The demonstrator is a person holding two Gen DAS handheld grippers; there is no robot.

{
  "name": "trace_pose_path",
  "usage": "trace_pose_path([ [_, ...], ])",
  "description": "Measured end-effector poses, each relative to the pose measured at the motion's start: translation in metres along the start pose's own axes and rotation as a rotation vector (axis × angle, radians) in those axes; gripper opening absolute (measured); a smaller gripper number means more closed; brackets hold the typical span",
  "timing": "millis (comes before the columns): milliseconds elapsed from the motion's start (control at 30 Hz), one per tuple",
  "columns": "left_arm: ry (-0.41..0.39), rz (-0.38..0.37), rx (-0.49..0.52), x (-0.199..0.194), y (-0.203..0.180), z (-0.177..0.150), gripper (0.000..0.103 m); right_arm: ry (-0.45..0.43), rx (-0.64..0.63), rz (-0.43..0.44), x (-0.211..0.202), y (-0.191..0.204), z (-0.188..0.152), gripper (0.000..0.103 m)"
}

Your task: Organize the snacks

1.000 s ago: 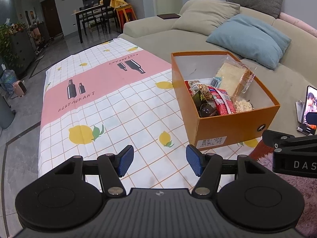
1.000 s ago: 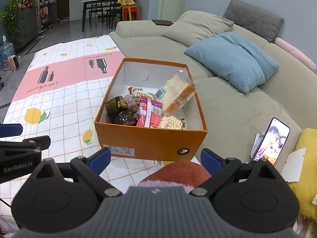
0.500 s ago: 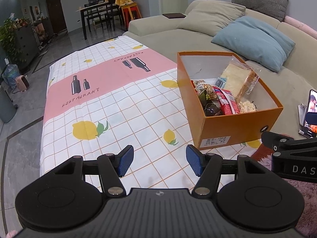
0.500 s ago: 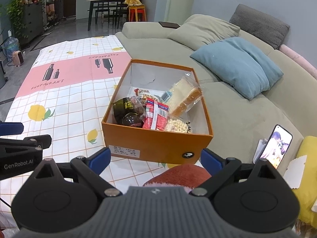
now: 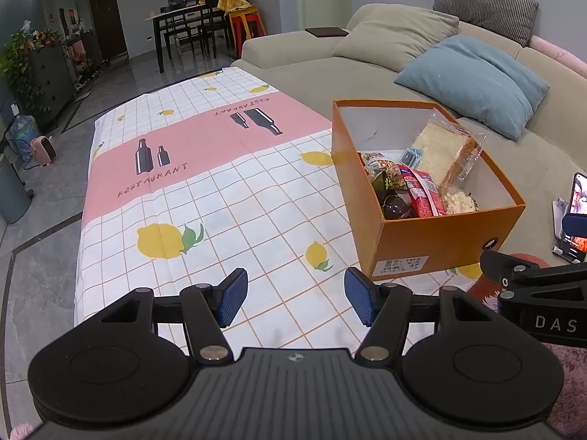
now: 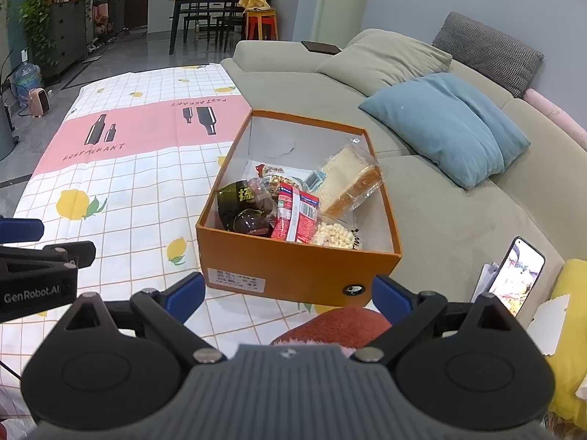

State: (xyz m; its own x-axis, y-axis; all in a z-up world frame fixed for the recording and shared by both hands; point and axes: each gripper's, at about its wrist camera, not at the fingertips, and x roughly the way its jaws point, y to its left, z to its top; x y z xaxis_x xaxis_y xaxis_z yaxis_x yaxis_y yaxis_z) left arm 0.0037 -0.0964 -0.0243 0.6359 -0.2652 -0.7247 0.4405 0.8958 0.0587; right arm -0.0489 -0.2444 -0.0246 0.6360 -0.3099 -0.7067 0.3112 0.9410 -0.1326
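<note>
Sitting beyond right gripper (image 6: pixel 288 295): snack box (image 6: pixel 297 273)

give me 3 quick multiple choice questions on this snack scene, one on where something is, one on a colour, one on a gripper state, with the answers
1. Where are the snacks?
A. Spread over the tablecloth
B. Inside the orange box
C. On the sofa cushions

2. What colour is the pillow on the sofa behind the box?
A. Blue
B. Red
C. Black

3. How does the left gripper stand?
A. Shut on a packet
B. Open, holding nothing
C. Shut, holding nothing

Answers:
1. B: the red packet, the wrapped bread and the other snacks all lie within the orange box.
2. A: the pillow is light blue.
3. B: the left gripper has its blue pads apart, with only the tablecloth visible between them.
</note>
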Motion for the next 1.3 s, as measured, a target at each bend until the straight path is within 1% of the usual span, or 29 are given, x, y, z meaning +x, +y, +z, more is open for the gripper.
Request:
trace_pose_path([
  [333, 0.004, -0.019, -0.008, 0.0, 0.0, 0.0, 0.072, 0.0, -0.007, 0.002, 0.001, 0.002, -0.001, 0.095],
  [433, 0.001, -0.012, 0.005, 0.0, -0.002, 0.0, 0.072, 0.0, -0.007, 0.002, 0.001, 0.002, -0.001, 0.095],
  [567, -0.003, -0.022, 0.003, -0.002, -0.001, 0.0, 0.071, 0.0, -0.007, 0.002, 0.0, 0.002, -0.001, 0.095],
  [767, -0.013, -0.015, -0.004, -0.004, 0.0, 0.001, 0.071, 0.004, -0.012, 0.004, 0.002, 0.002, -0.003, 0.095],
  [867, -0.003, -0.023, -0.013, -0.004, 0.001, 0.001, 0.071, 0.006, -0.012, 0.005, 0.003, 0.002, -0.004, 0.095],
  [1133, -0.048, -0.034, 0.008, -0.011, -0.003, -0.001, 0.071, 0.012, -0.016, 0.01, 0.004, 0.002, -0.004, 0.095],
  [1233, -0.043, -0.024, 0.019, -0.01, -0.005, -0.001, 0.068, 0.012, -0.02, 0.01, 0.004, 0.002, -0.005, 0.095],
  [1300, -0.045, -0.002, 0.021, -0.011, -0.006, -0.002, 0.068, 0.011, -0.022, 0.011, 0.004, 0.003, -0.005, 0.095],
])
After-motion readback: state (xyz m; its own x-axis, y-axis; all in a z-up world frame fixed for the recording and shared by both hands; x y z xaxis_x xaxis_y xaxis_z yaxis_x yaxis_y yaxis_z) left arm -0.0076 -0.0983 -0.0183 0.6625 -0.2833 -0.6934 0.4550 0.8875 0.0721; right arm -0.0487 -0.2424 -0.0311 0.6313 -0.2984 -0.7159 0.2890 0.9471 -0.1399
